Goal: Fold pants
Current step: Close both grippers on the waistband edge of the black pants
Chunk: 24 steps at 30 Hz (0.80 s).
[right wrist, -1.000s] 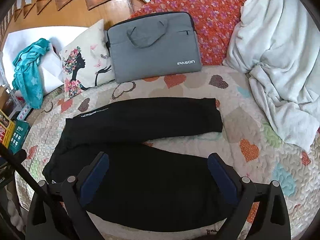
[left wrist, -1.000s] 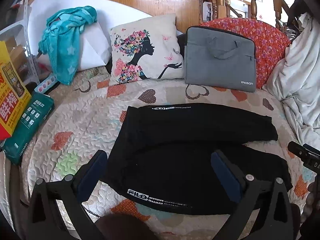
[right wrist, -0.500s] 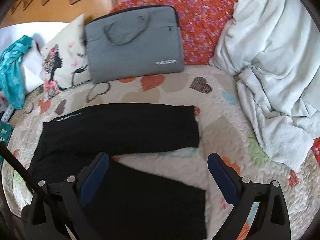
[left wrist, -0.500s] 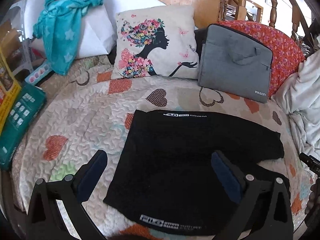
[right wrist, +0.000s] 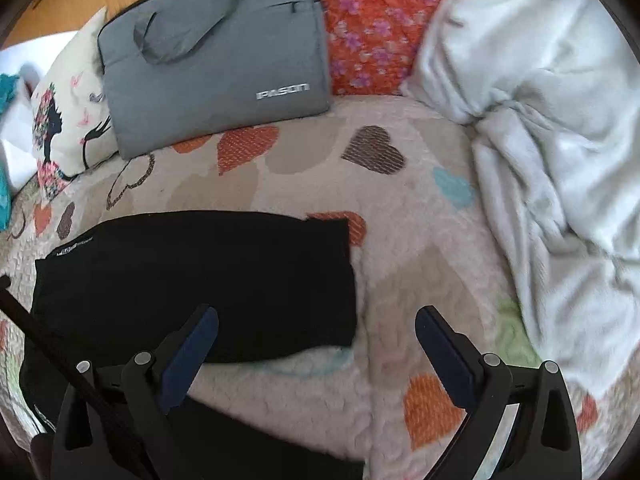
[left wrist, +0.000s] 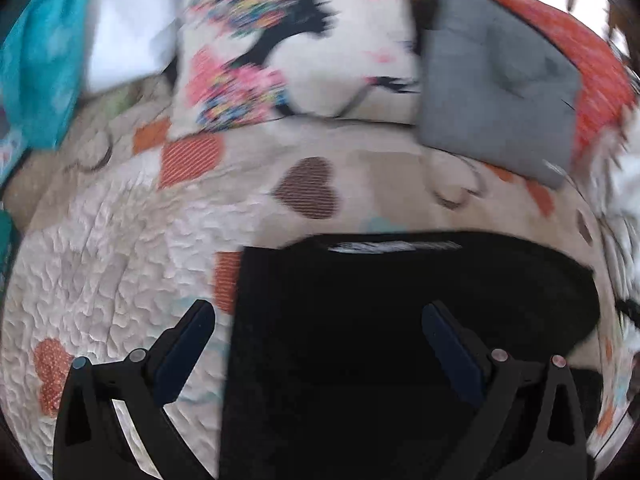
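Observation:
Black pants [left wrist: 400,320] lie flat on a quilted bed cover with heart patches. White lettering marks the waistband at their far edge. My left gripper [left wrist: 316,324] hovers open low over the waist end, its left finger [left wrist: 188,344] over bare quilt beside the pants' left edge. In the right wrist view the far leg of the pants [right wrist: 200,280] stretches to the right and ends in a cuff. My right gripper [right wrist: 316,328] is open above that cuff end, holding nothing. The near leg shows only as a dark patch at the bottom. The left wrist view is motion-blurred.
A grey laptop bag [right wrist: 216,48], a cushion with a floral silhouette print [left wrist: 288,48] and an orange flowered pillow [right wrist: 372,20] lean at the back. A white blanket [right wrist: 540,140] is heaped on the right. A teal cloth [left wrist: 36,56] hangs at the far left.
Both grippers have moved forward and down toward the pants, which now fill more of each view. The right gripper has shifted right to the far leg's cuff.

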Motion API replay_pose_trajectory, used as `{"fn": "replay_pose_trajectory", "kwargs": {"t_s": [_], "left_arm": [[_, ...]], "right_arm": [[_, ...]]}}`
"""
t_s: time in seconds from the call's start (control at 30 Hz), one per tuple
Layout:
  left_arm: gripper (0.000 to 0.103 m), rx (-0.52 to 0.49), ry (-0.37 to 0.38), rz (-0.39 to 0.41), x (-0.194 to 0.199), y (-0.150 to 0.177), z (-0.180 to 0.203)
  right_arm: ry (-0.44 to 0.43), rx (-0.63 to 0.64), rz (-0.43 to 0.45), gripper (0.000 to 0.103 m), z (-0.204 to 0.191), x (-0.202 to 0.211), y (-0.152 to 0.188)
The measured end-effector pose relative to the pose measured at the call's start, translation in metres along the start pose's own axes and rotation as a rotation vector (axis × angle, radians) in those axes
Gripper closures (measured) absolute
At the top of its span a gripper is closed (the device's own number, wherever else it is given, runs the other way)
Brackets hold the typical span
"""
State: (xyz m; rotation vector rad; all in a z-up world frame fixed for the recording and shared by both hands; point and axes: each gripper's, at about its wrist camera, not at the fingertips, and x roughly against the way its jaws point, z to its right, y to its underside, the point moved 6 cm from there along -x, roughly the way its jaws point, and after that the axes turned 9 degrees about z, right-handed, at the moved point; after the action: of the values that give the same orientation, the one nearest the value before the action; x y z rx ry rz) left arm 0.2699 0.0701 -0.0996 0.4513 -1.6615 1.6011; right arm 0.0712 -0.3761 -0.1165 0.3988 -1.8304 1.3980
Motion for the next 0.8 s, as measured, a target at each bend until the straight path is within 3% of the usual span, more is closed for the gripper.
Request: {"fn": "replay_pose_trajectory", "kwargs": {"t_s": [0.2, 0.6, 0.8], "left_arm": [[0.0, 0.005, -0.01, -0.034, -0.034, -0.012, -0.033], [0.0, -0.072, 0.031, -0.118, -0.103, -0.02, -0.032], [0.0, -0.092, 0.074, -0.124, -0.122, -0.01, -0.031]], "right_arm": [[-0.099, 0.072, -0.05, 0.002, -0.039, -0.046, -0.027], [-0.233, 0.139, -0.125, 0.002, -0.103, -0.121, -0.064], [-0.241, 0.173, -0.16, 0.003, -0.115, -0.151, -0.063]]}}
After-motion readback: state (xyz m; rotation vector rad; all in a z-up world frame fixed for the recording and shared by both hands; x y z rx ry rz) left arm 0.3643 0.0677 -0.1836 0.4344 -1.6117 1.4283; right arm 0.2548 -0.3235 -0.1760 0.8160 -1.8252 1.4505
